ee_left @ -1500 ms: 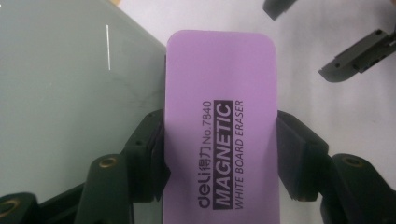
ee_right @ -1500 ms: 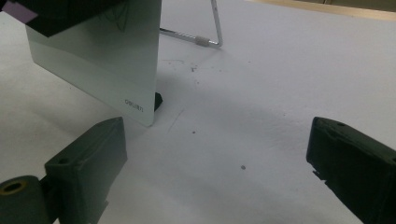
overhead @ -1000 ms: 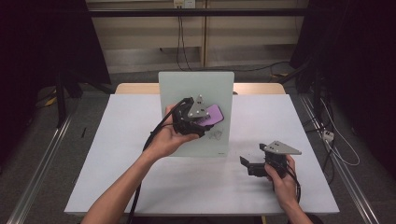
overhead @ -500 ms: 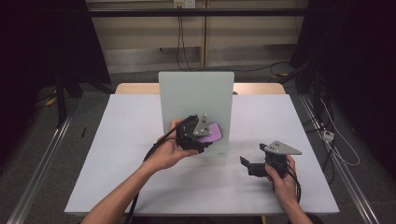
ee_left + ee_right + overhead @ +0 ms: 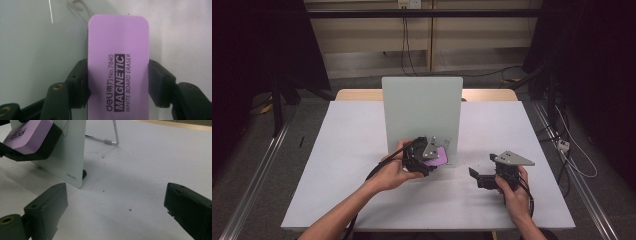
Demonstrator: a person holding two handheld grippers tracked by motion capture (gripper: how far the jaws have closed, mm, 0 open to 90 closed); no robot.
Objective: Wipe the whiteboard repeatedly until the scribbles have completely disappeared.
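Lower now than a second ago: left gripper [image 5: 428, 159] down from mid-board to the bottom right part of the whiteboard [image 5: 422, 107], purple eraser [image 5: 438, 156] carried down with it. Right gripper [image 5: 486, 176] unmoved, resting low on the white table [image 5: 347, 165] to the right of the board. Jaws of left gripper clamped on the eraser's two long sides, seen plainly in the left gripper view: eraser [image 5: 118, 65] upright between the black pads, label reading "MAGNETIC WHITE BOARD ERASER", lower end cut off by the frame edge. Dark felt underside pressed toward the board face in the right gripper view, eraser [image 5: 26, 136] at top left, partly cropped; actual contact with the whiteboard [image 5: 70, 155] hard to confirm from that angle, though no gap visible. Faint pen marks on the board above the eraser in the left gripper view, too blurred to read. In the high view, left gripper mostly covered by its grey plate and the person's left hand [image 5: 394, 172]; fingertips of that gripper hidden. Right gripper jaws standing wide apart, nothing between them but bare table [image 5: 130, 195]. Board's wire stand [image 5: 110, 138] visible behind it, upper part cut off. Small logo at the board's lower corner, barely legible. Room beyond the table dark, detail lost.
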